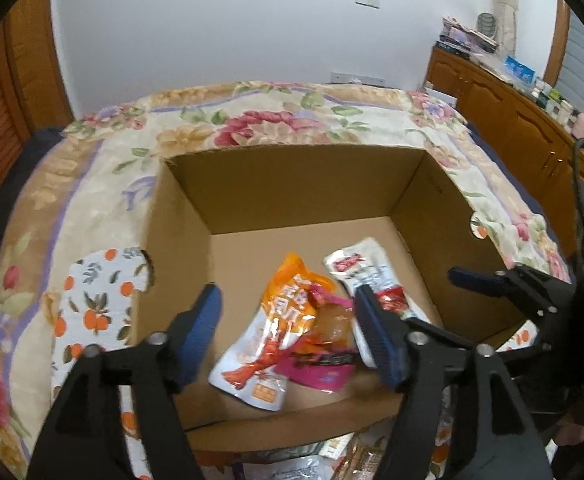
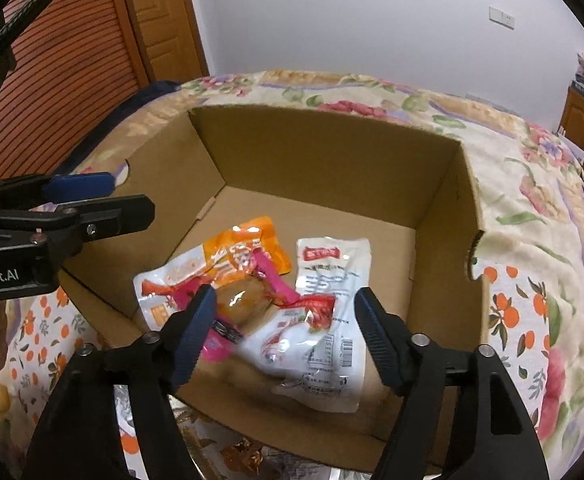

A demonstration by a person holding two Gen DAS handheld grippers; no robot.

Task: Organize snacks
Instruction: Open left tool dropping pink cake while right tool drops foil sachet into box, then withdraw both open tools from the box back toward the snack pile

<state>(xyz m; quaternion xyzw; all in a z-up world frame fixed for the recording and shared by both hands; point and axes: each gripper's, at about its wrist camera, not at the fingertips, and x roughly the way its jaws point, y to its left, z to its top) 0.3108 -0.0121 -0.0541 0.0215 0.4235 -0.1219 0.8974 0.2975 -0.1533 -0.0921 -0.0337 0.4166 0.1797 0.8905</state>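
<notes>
Cardboard box (image 1: 292, 188) holds snack packets (image 1: 292, 332) beneath both spread claws.

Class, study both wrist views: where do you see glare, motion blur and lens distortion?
Left wrist view: glare on the orange snack packet, blur on the left tool fingers, and the cardboard box rim bows. Right wrist view: glare on the white snack packet, the right tool fingers look soft, and black vignetting fills the corners.
</notes>
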